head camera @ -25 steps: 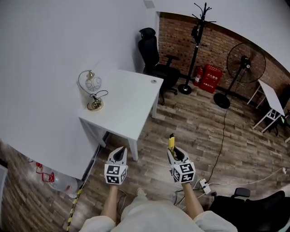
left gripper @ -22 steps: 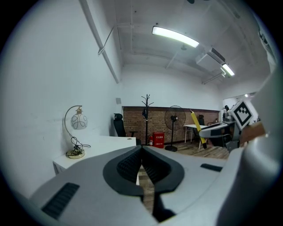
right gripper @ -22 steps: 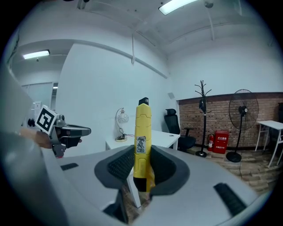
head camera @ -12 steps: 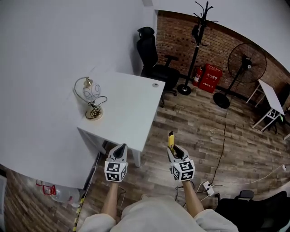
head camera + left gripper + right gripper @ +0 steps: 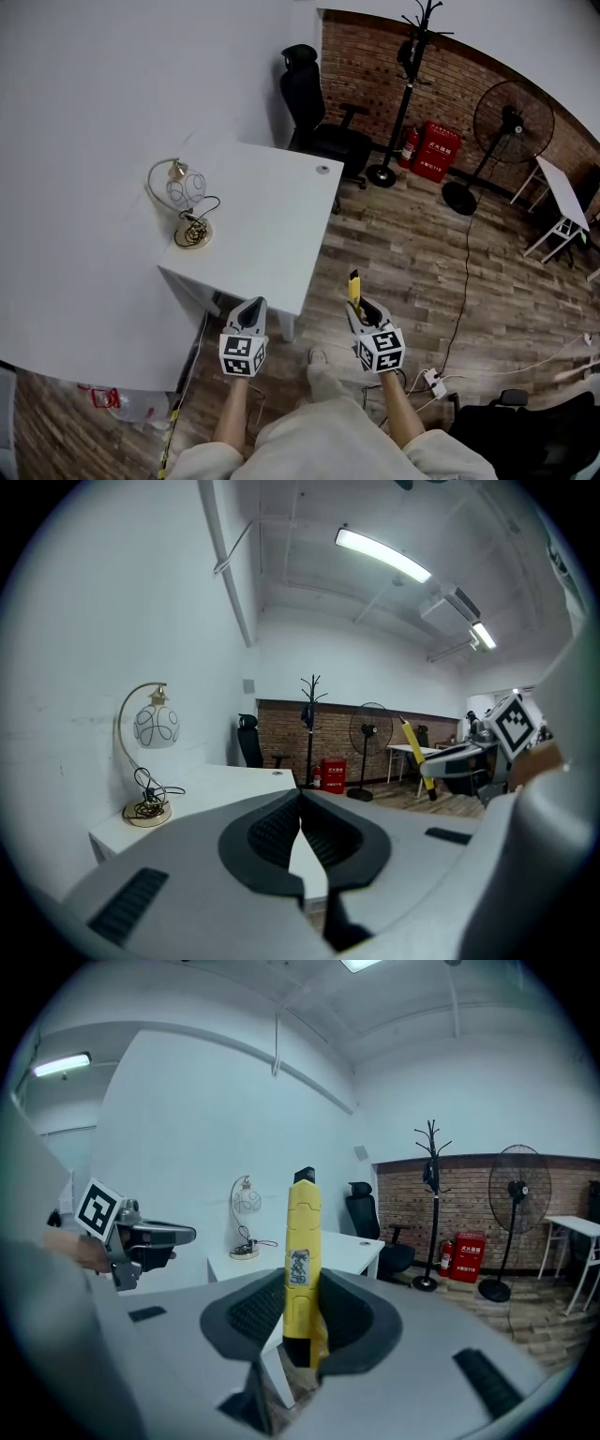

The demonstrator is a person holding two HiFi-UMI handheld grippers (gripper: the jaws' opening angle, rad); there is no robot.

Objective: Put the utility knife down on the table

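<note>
A yellow utility knife (image 5: 302,1260) stands upright between the pads of my right gripper (image 5: 302,1312), which is shut on it. In the head view the knife (image 5: 353,288) sticks forward out of the right gripper (image 5: 361,309), over the wooden floor to the right of the white table (image 5: 272,234). My left gripper (image 5: 251,314) hangs just before the table's near corner, its jaws shut with nothing between them. The left gripper (image 5: 301,825) points at the table (image 5: 220,789), and the knife (image 5: 413,755) shows at the right of that view.
On the table's left side stands a lamp (image 5: 183,202) with a coiled cord. A black office chair (image 5: 314,108), a coat stand (image 5: 408,84), a red box (image 5: 436,150) and a fan (image 5: 502,131) stand beyond. A power strip (image 5: 431,382) and cable lie on the floor.
Both grippers have come closer to the table; its near corner now lies just ahead of the left gripper. The knife stays gripped the same way.
</note>
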